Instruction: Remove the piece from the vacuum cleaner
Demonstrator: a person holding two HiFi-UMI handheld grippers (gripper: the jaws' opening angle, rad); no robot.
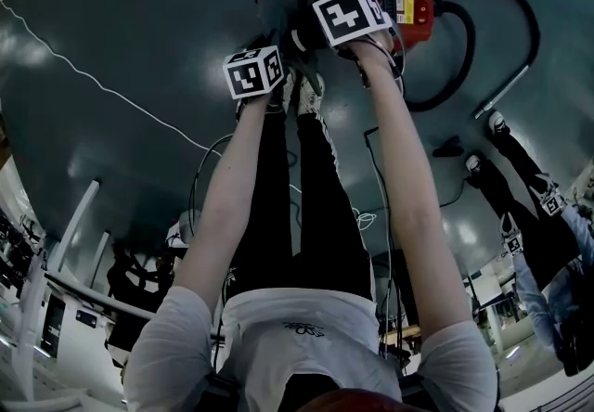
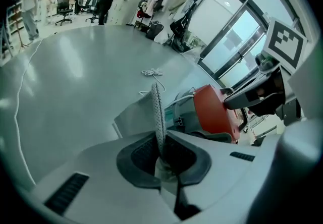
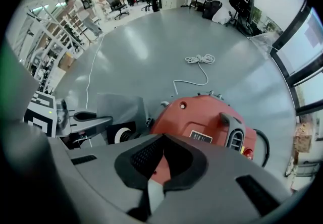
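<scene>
The red vacuum cleaner stands on the grey floor, and in the right gripper view its lid with a black handle fills the middle. A flat grey bag-like piece lies against its left side. My left gripper is shut on that piece's thin mesh-textured edge, which stands upright between the pads. My right gripper hangs pointing down over the red lid with its pads together and nothing seen between them. In the head view both marker cubes sit close together at the cleaner's near side.
A black hose loops from the cleaner to a metal tube. A white cord lies coiled on the floor beyond it. Another person's legs stand at the right. Shelving, chairs and people are far off.
</scene>
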